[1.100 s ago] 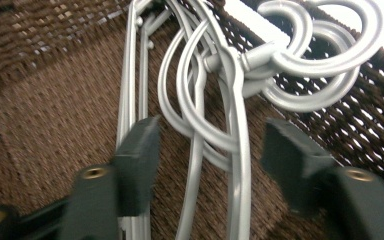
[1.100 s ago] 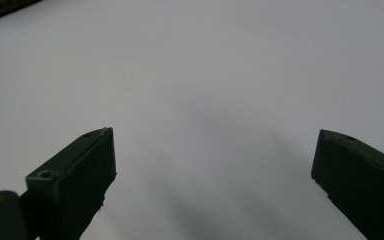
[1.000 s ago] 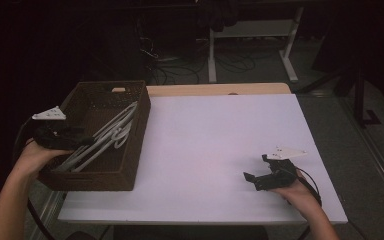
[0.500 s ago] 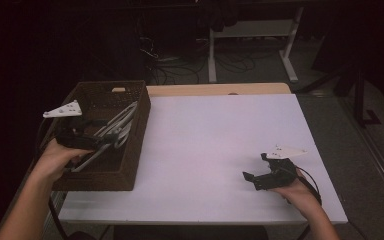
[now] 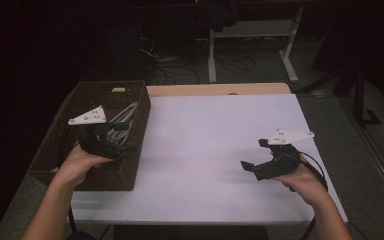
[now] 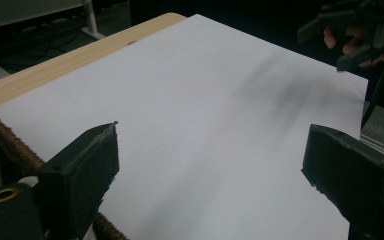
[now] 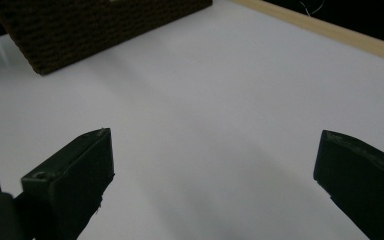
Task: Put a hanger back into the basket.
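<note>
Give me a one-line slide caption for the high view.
Left gripper hovers open over the brown woven basket of white hangers; right gripper waits open above the white tabletop.

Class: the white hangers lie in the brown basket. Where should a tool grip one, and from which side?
Probably from above: the basket walls block the sides. Grip a thin straight bar of the hangers across its width, near the open left tool. Their hooks are not discernible.

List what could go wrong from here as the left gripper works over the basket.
1. The hangers lie overlapped in the basket; lifting one could drag others along.
2. The left gripper hangs just above the basket's near wall with open jaws; a jaw could catch the weave and tip or shift it.
3. The basket sits at the table's left edge, so a shove may push it off.
</note>
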Demonstrator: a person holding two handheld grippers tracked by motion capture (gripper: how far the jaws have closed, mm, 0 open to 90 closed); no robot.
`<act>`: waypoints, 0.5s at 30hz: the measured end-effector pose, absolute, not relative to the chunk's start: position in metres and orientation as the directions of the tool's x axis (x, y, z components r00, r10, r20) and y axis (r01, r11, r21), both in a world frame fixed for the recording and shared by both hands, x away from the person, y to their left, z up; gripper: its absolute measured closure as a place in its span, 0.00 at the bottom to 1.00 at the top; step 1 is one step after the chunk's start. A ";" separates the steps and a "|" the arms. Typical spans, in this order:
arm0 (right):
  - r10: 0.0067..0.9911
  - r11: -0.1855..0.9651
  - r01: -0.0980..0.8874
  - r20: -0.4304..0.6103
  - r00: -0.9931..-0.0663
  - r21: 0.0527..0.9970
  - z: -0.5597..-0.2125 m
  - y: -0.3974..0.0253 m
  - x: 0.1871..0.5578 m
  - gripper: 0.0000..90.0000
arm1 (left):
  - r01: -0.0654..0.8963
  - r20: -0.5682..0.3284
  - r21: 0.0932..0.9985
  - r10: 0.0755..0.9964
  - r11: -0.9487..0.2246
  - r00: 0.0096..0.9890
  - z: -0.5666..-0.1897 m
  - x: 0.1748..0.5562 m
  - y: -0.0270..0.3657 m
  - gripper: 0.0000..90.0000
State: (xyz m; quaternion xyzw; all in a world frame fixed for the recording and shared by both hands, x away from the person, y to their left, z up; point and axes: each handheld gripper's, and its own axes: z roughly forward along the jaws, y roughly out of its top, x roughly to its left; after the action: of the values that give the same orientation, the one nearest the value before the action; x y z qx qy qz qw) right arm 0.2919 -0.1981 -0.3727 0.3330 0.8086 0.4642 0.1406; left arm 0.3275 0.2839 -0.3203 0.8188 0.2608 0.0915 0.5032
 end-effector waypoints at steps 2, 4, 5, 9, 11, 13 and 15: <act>0.660 0.348 0.403 0.084 -0.747 0.846 -0.362 -0.198 0.295 0.02 | 0.328 -0.107 0.873 0.515 -0.361 0.850 -0.322 0.327 0.283 0.03; 0.658 0.344 0.396 0.083 -0.749 0.851 -0.353 -0.198 0.297 0.02 | 0.327 -0.103 0.872 0.517 -0.364 0.850 -0.323 0.326 0.283 0.03; 0.655 0.344 0.391 0.081 -0.752 0.853 -0.349 -0.198 0.298 0.02 | 0.328 -0.101 0.869 0.516 -0.371 0.851 -0.324 0.326 0.282 0.03; 0.647 0.353 0.382 0.072 -0.759 0.854 -0.342 -0.196 0.301 0.02 | 0.329 -0.096 0.854 0.500 -0.403 0.861 -0.329 0.325 0.282 0.02; 0.644 0.354 0.381 0.073 -0.761 0.854 -0.342 -0.196 0.301 0.02 | 0.330 -0.094 0.852 0.501 -0.407 0.860 -0.331 0.325 0.282 0.02; 0.642 0.358 0.383 0.074 -0.763 0.851 -0.343 -0.195 0.301 0.02 | 0.336 -0.105 0.855 0.501 -0.396 0.859 -0.331 0.325 0.283 0.02; 0.641 0.362 0.383 0.072 -0.764 0.850 -0.344 -0.195 0.300 0.02 | 0.336 -0.107 0.856 0.501 -0.393 0.859 -0.331 0.325 0.283 0.03</act>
State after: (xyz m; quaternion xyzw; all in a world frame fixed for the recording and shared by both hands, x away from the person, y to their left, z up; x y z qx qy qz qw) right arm 0.3003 -0.1951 -0.3435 0.3148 0.8136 0.4691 0.1374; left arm 0.3248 0.2828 -0.3313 0.8303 0.2518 0.0841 0.4901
